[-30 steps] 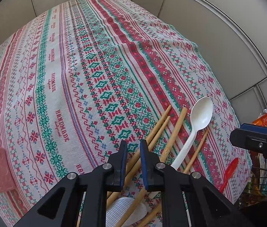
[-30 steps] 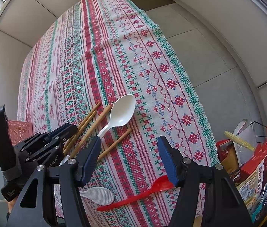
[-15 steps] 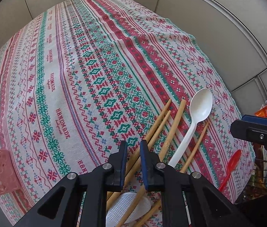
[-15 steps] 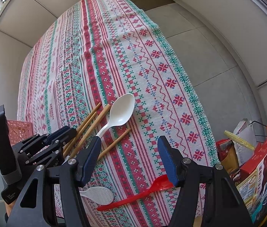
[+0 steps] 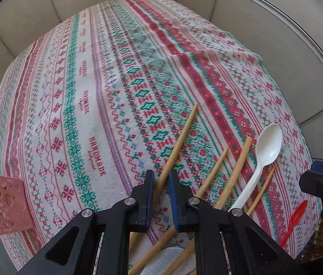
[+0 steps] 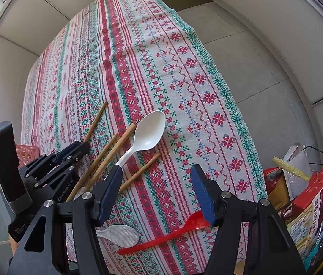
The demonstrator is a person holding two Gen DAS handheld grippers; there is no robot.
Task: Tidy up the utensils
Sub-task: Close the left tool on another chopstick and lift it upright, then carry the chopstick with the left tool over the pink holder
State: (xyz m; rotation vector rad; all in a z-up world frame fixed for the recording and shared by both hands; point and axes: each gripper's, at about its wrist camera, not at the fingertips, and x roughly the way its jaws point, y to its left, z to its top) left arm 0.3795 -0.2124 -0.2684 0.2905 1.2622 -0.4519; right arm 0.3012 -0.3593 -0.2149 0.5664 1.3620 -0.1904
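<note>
Wooden chopstick (image 5: pixel 179 138) pinched by left gripper (image 5: pixel 161 178) fingers, right gripper (image 6: pixel 155 183) fingers wide, empty

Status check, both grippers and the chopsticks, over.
Left gripper shut on chopstick. Right gripper open, empty. Other chopsticks and white spoon on tablecloth.

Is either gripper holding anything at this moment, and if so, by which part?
The left gripper is shut on one wooden chopstick, gripping partway along its shaft. The right gripper is open and holds nothing.
</note>
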